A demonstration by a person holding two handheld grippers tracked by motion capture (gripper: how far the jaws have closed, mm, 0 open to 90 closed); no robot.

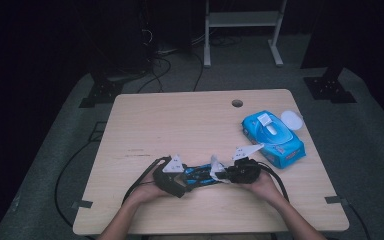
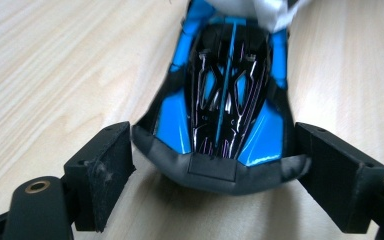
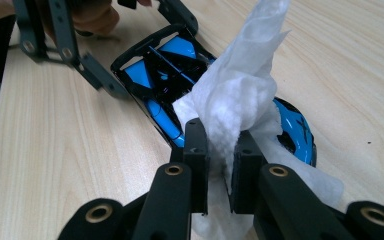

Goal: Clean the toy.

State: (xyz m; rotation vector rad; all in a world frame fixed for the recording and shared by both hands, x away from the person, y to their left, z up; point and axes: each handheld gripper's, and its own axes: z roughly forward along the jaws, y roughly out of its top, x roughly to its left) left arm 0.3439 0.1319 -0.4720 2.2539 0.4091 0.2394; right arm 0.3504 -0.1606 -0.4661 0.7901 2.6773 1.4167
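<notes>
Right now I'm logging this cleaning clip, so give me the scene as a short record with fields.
work: wiping a toy car with a wet wipe
toy car: blue and black, lying on the table between the two grippers
left gripper: jaws open, one on each side of the car's end, not pressing on it
right gripper: shut on the white wipe, which drapes over the car
wipes pack: blue, at the table's right side, flap open
white lid: beside the pack, near the table edge
</notes>
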